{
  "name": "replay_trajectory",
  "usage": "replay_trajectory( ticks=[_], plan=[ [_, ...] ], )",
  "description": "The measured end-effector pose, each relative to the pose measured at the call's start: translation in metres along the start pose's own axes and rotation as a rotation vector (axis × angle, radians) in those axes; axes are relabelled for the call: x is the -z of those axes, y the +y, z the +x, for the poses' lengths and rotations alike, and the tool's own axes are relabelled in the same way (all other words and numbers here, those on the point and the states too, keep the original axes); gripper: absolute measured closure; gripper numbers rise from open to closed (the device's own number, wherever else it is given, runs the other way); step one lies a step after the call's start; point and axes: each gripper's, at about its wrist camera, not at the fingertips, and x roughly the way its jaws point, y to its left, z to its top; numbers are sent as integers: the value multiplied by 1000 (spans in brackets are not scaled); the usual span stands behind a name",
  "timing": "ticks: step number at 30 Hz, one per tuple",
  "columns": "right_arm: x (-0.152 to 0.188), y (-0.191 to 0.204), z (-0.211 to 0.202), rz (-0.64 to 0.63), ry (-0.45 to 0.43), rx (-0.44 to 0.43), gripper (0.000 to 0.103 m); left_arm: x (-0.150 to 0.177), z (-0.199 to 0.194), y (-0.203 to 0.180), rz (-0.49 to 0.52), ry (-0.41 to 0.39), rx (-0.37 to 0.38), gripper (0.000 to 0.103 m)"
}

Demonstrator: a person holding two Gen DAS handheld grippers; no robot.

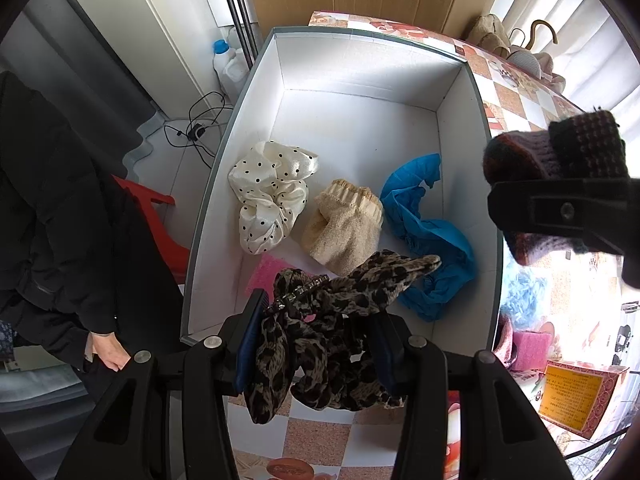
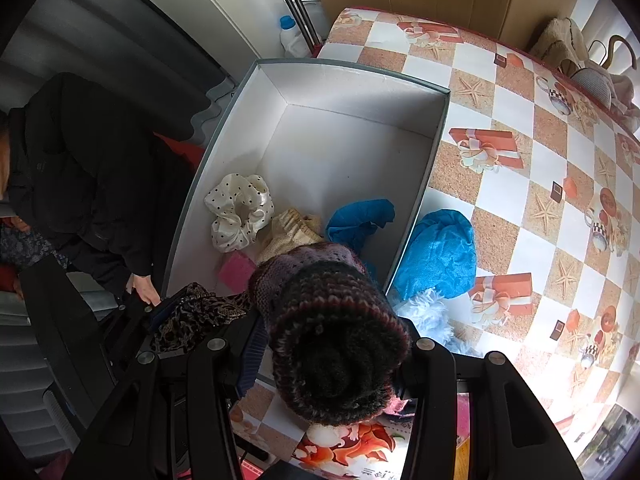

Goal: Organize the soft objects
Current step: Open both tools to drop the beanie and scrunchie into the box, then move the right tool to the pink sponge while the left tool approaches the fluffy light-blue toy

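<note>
- Here, left gripper (image 1: 316, 344) clamps the limp, light leopard-print scarf (image 1: 320, 320) at the white box's (image 1: 460, 128) near rim.
- Right gripper (image 2: 332, 344) pinches the springy knitted hat (image 2: 336, 340) over that rim; bunched folds grip best.

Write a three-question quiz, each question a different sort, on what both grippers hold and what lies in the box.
1. True or false: the left gripper is shut on the leopard scarf.
2. What does the right gripper hold? A) blue cover B) knit hat C) pink sponge
3. Fill in: the dotted scrunchie lies inside the white ____.

Key: 1 true; 2 B; 3 box. Also in the box: cream sock, blue cover, pink sponge.
</note>
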Motion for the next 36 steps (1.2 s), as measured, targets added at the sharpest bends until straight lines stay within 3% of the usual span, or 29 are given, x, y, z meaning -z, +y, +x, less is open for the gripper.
replay_trajectory(
  ticks=[14,15,18,21,23,24,29,33,36],
  plan=[
    [-14,0,10,16,17,-49,53,0,5,-6,10,4,15,50],
    [-14,0,10,17,19,-56,51,1,4,-7,16,2,22,46],
    [-13,-4,9,36,29,-66,38,3,0,-7,8,-19,29,21],
    [-9,-12,3,73,34,-77,18,6,-6,-3,-16,-23,70,17],
    [-5,-18,-3,92,39,-77,4,9,-12,0,-35,-47,95,10],
    [-2,-23,-9,100,37,-81,1,10,-15,1,-41,-59,104,1],
    [23,-57,-40,171,60,-112,1,15,-34,-5,-46,-137,214,0],
    [55,-94,-71,240,104,-132,1,22,-43,-30,14,-124,258,0],
    [84,-124,-86,269,166,-97,1,31,-46,-53,85,-88,269,0]
  ],
)
